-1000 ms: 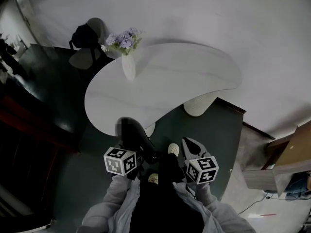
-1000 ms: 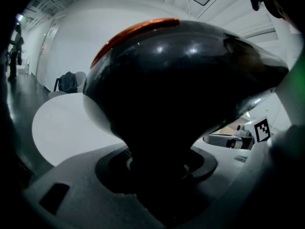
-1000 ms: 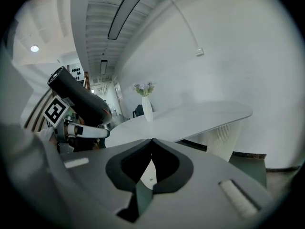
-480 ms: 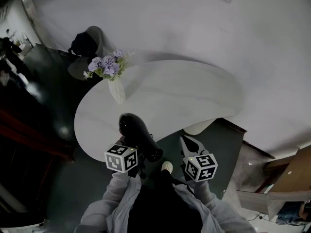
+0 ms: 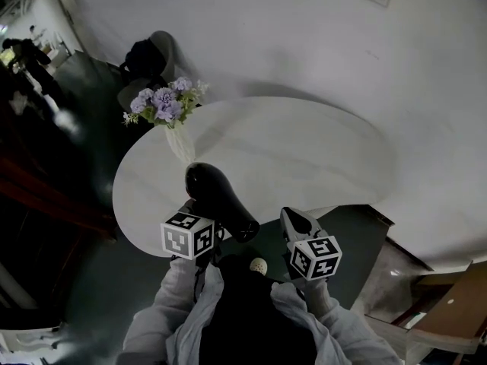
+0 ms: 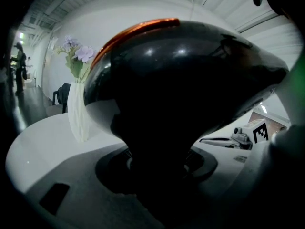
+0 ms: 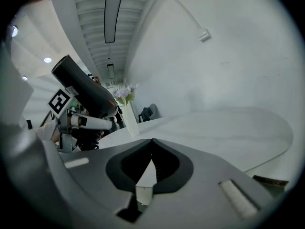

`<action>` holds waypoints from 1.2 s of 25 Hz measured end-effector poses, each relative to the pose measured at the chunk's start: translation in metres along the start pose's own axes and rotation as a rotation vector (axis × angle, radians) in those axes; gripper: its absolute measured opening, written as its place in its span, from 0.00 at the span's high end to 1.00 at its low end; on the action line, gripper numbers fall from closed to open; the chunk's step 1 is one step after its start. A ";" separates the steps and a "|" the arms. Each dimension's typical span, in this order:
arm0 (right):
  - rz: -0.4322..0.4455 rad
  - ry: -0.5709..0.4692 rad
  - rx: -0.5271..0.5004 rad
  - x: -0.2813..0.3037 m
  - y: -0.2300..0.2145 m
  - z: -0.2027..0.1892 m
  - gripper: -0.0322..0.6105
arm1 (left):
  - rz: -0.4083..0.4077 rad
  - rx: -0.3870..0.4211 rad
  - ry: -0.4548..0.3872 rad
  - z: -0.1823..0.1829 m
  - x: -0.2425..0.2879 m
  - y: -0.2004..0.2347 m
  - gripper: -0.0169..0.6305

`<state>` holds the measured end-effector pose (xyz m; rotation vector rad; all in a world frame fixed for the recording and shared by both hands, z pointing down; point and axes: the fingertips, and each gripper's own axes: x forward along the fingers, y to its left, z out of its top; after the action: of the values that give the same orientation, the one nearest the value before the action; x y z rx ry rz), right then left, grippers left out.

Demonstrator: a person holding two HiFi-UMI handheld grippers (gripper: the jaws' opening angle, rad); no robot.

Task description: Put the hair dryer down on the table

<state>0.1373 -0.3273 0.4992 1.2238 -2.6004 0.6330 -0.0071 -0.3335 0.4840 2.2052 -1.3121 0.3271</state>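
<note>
Jaws: left gripper (image 5: pixel 207 220) pinches hair dryer (image 5: pixel 217 196) handle; right gripper (image 5: pixel 294 220) pressed together, empty. Risk: dryer could clip vase (image 5: pixel 181 144), centre-left on tabletop (image 5: pixel 304 158).

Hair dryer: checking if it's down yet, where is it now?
Head view, left of centre: the hair dryer is held in the left gripper above the near edge of the white table, near the flower vase.
</note>
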 end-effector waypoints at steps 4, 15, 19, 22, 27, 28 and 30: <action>0.031 0.002 0.018 0.008 -0.004 0.008 0.94 | 0.031 0.001 0.047 0.011 0.004 0.009 0.58; 0.033 0.052 0.065 0.048 -0.044 0.022 0.94 | 0.005 0.013 0.199 0.035 0.080 0.048 0.58; 0.036 0.082 0.078 0.076 -0.062 0.033 0.94 | 0.015 0.018 0.252 0.040 0.119 0.069 0.58; 0.032 0.100 0.094 0.099 -0.073 0.036 0.94 | 0.030 0.033 0.291 0.037 0.146 0.089 0.58; 0.018 0.148 0.121 0.130 -0.090 0.032 0.94 | 0.033 0.008 0.333 0.028 0.188 0.117 0.58; 0.013 0.159 0.124 0.135 -0.094 0.031 0.94 | 0.033 0.003 0.338 0.027 0.196 0.121 0.58; 0.004 0.182 0.129 0.143 -0.100 0.027 0.94 | 0.042 0.003 0.351 0.024 0.209 0.130 0.58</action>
<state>0.1233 -0.4948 0.5551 1.1382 -2.4457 0.8808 -0.0183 -0.5489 0.6048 2.0095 -1.1629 0.6974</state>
